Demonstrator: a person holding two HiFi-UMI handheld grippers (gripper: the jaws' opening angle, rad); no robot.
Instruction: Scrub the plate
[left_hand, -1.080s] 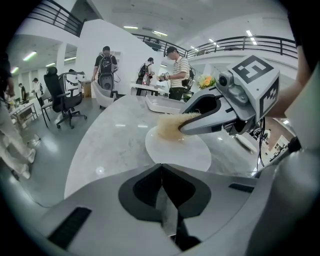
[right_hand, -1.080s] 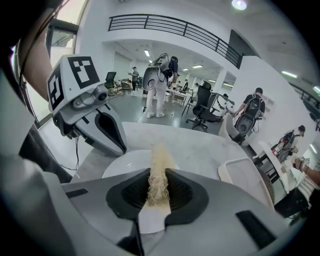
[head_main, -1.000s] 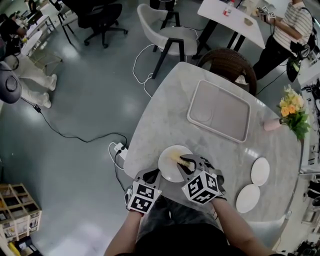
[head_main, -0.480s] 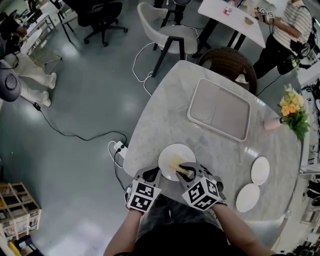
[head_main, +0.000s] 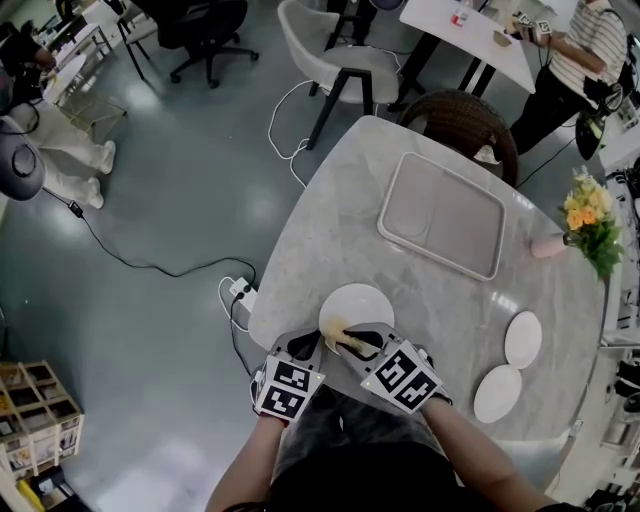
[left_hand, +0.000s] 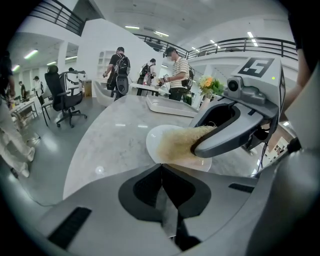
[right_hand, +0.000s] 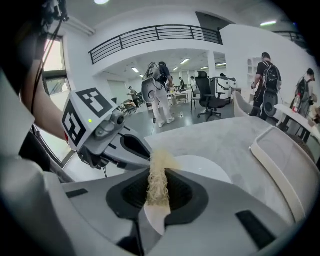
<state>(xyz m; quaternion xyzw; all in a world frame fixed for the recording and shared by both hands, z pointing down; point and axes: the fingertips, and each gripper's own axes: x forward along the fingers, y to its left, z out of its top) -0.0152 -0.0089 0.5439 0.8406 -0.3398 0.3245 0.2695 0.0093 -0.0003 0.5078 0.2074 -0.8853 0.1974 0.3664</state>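
My right tool (head_main: 350, 340) clamps a fibrous scrubber (right_hand: 157, 182) pressed onto the plate (head_main: 362, 302), which sits at the tabletop's (head_main: 330, 220) near edge. My left tool (head_main: 305, 348) pinches its rim. If I push too hard, the plate could slip free and go over the edge.

I stand at a rounded marble table (head_main: 330, 230) on a glossy grey floor (head_main: 170, 210), where a black cable (head_main: 130, 262) trails. Beyond it I see 1 white chair (head_main: 335, 65), 1 wicker chair (head_main: 462, 118), 1 black office chair (head_main: 195, 30) and a white table (head_main: 465, 40). White walls (right_hand: 107, 65) carry a railed balcony (right_hand: 155, 34), and strip lights (left_hand: 132, 27) glow overhead.
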